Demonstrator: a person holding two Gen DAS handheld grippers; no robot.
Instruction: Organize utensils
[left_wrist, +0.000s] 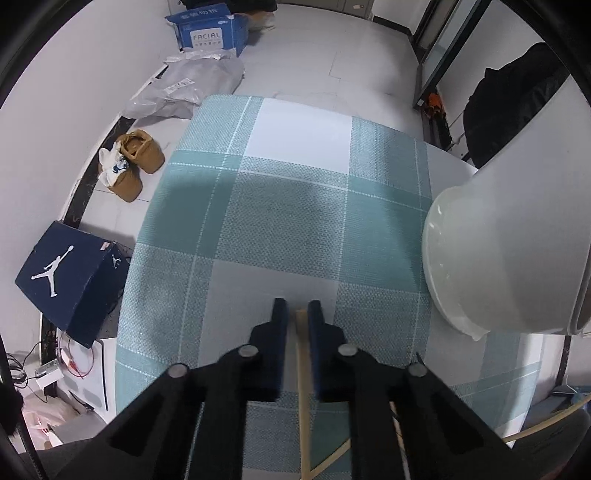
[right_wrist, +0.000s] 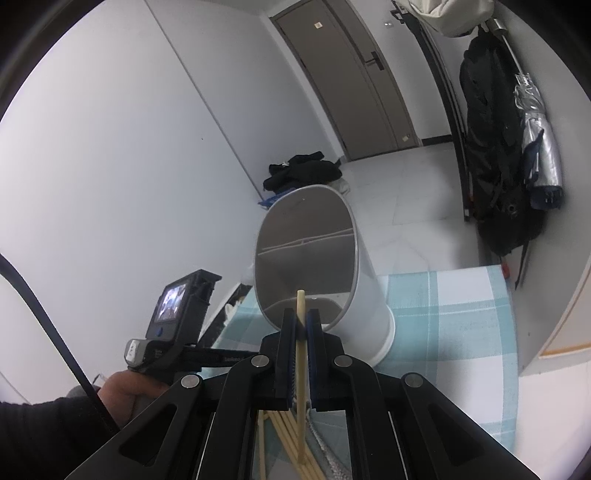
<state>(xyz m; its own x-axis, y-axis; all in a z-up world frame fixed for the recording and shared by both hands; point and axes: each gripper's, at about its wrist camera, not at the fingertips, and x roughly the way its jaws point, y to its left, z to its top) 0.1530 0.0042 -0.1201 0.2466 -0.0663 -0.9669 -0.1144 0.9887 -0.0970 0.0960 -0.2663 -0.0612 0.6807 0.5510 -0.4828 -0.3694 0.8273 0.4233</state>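
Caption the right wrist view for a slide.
Right gripper shut on a wooden chopstick, its tip aimed into the white divided utensil holder on the plaid tablecloth.

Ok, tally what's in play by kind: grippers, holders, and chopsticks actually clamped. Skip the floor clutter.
Black hand-held grippers: 2, left hand-held gripper and right hand-held gripper
Clamped pale wooden chopsticks: 2, left's chopstick and right's chopstick
White plastic divided utensil holder: 1
Total: 5
The loose chopsticks below overlap too much to count.
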